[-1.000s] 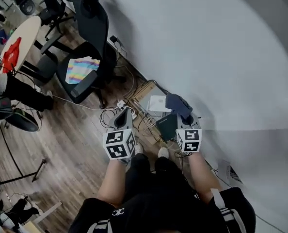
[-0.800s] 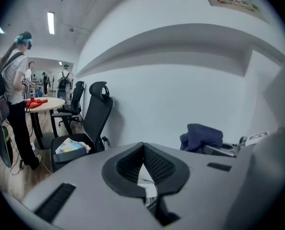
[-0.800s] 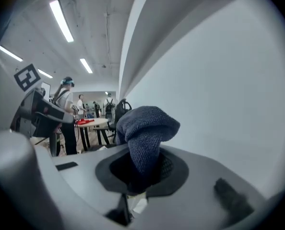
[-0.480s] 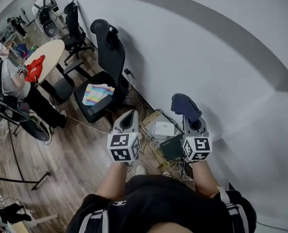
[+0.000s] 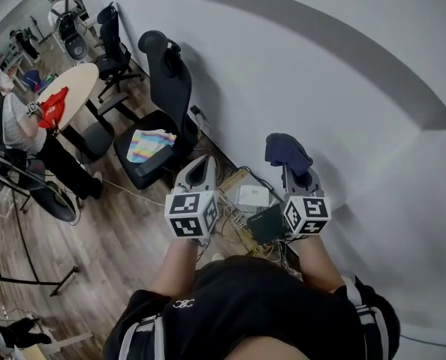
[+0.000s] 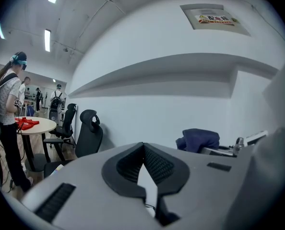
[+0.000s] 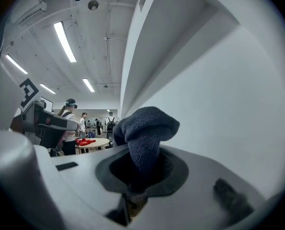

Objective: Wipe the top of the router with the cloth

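Dark blue towelling cloth (image 7: 145,128) is clamped in your right gripper (image 7: 138,169). Its jaws are closed tight on the lower part of the cloth, and the rest bunches up above the tips. You hold it raised in front of the white wall (image 5: 343,88), well above the wooden floor (image 5: 125,238). Your left gripper (image 6: 143,150) is beside it at about the same height, its jaws pressed together at the tips with nothing between them. Below and between the two grippers, on the floor against the wall, a flat white box (image 5: 251,197) and a dark box (image 5: 266,226) lie just beside each other among loose cables (image 5: 230,217). It is not possible to tell which one is the router. The cloth touches neither. To your left stands a black office chair (image 5: 159,88) with a striped fabric (image 5: 149,144) on its seat.
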Motion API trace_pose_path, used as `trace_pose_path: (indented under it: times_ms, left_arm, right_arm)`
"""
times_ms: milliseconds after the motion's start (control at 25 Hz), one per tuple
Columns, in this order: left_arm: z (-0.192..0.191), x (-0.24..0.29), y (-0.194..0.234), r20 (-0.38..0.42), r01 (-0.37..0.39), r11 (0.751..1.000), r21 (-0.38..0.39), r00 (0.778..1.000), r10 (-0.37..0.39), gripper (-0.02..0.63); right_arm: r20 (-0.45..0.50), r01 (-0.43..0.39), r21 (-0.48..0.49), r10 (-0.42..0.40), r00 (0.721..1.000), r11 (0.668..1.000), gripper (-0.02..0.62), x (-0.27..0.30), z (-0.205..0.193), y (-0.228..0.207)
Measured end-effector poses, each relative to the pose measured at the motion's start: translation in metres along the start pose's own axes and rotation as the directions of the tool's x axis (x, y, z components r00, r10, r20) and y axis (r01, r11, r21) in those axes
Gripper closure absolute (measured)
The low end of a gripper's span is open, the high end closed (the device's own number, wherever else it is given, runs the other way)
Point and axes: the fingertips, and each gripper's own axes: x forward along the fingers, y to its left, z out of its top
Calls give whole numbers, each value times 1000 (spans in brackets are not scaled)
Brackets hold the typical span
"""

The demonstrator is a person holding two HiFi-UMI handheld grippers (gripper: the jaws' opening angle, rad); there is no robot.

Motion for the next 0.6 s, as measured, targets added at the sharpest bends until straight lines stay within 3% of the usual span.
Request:
trace_pose_path:
  times_ms: [600]
  left_arm:
    - [3,-1,2,19,-18,1000,21,1000,17,601]
  right_arm:
    - [33,-25,-51,27,999,998,541,6,16,5]
